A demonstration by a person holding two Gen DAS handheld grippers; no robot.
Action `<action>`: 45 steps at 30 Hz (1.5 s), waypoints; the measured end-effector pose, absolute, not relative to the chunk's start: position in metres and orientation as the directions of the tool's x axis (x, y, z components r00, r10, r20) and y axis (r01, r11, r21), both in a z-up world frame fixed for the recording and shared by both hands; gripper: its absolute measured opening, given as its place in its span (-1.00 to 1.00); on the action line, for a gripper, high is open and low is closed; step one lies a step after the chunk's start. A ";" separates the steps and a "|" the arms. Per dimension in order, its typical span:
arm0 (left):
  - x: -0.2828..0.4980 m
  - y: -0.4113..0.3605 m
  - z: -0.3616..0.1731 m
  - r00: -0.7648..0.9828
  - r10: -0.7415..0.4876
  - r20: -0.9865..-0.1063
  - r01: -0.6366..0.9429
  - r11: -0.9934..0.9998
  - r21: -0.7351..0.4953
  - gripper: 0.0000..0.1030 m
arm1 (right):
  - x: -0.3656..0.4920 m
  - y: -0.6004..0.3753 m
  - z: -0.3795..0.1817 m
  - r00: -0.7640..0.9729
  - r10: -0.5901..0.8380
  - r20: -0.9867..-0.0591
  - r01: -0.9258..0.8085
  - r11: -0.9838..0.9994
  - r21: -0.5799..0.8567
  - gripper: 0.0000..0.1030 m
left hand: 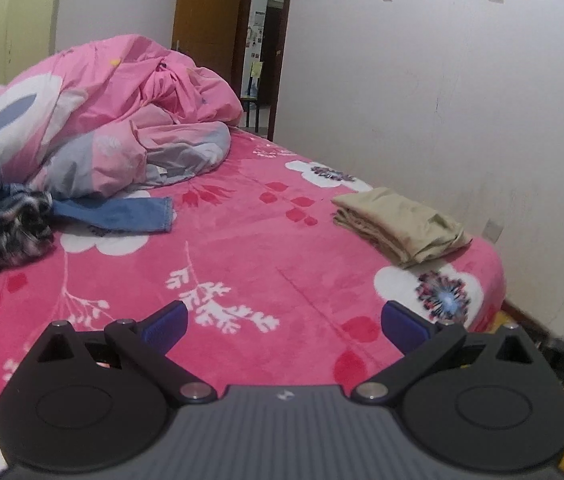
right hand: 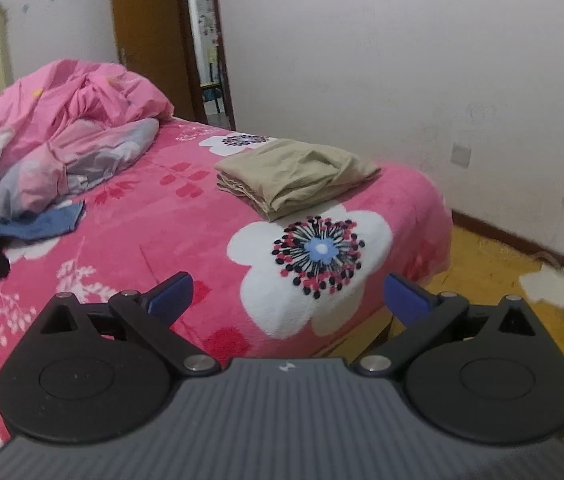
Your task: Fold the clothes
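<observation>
Left gripper [left hand: 284, 322]: my fingers spread wide — empty.
Right gripper [right hand: 288, 296]: wide, empty.
Folded beige cloth garment [right hand: 298, 178]: far right, near the pink floral fleece blanket's [right hand: 153, 216] edge.

We see a bed with a pink flowered blanket [left hand: 241, 248] and a crumpled pink duvet [left hand: 121, 120] heaped at its far end. Behind it we see a brown wooden door [left hand: 209, 20] standing open, a white wall [right hand: 402, 60], a yellow-green wardrobe [left hand: 9, 24], and a yellow floor [right hand: 494, 280].
</observation>
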State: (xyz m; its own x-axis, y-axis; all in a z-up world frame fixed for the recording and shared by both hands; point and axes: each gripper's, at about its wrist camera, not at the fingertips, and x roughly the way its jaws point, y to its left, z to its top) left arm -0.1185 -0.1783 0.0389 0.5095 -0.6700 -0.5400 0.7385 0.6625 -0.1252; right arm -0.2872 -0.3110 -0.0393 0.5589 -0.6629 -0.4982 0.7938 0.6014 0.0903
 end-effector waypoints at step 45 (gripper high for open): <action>-0.140 -0.246 0.021 0.533 -0.613 -0.584 0.721 0.690 -0.067 1.00 | -0.271 -0.330 -0.024 0.457 -0.726 -0.514 0.839 0.544 -0.023 0.97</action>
